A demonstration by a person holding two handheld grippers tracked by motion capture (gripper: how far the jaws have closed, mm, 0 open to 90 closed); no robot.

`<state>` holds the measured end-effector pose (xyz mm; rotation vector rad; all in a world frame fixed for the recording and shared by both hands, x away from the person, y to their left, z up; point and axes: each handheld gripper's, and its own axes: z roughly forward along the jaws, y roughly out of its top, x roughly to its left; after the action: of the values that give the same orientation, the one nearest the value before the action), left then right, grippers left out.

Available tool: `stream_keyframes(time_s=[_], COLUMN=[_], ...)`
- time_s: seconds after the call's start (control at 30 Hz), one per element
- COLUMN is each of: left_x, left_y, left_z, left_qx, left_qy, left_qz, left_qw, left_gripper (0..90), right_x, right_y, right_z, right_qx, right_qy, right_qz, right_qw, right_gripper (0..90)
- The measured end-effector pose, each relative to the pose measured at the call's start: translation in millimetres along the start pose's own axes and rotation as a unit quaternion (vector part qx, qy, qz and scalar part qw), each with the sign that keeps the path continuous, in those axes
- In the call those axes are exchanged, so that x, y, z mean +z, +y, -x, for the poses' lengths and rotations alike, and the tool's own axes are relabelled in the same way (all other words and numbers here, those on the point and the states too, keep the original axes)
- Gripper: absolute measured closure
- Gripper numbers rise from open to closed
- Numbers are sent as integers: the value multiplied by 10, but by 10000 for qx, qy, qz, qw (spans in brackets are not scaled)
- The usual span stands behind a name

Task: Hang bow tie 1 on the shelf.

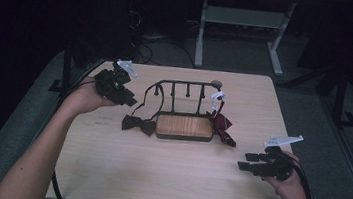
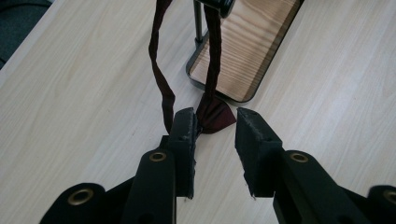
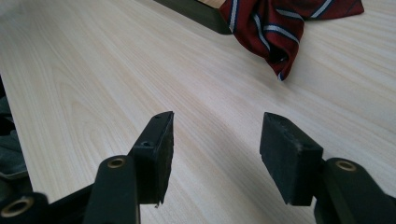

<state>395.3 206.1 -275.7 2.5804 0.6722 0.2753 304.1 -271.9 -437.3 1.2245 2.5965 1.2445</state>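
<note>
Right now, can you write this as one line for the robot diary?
left gripper: open, at dark bow tie | right gripper: open, holding nothing | striped bow tie: beside rack

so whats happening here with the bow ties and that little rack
A person works at a wooden table with a gripper in each hand. A small rack with a wooden base stands mid-table. A dark bow tie lies on the table at the rack's left end, its strap looped up over a peg. The left gripper is open, just short of that bow. A striped red bow tie hangs at the rack's other end, and the right gripper rests open, apart from it.
</note>
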Motion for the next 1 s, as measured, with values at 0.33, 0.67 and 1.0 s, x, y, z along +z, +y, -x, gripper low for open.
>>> stream_keyframes(time_s=[0.33,0.67,1.0], left_x=[29,120,168], left_y=[-102,-259,-398], left_z=[54,112,157], left_qx=[-30,-96,-139], left_qy=[-71,-160,-164], left_qz=[70,77,119], left_qw=[9999,9998,9997], left_gripper=[664,640,612], right_x=[7,0,8], right_y=[-3,-4,-6], right_z=[0,0,-1], right_qx=[37,69,66], right_qy=[-44,-58,-63], right_qz=[-31,-44,-51], right_qw=[10000,9999,9999], right_gripper=[443,443,441])
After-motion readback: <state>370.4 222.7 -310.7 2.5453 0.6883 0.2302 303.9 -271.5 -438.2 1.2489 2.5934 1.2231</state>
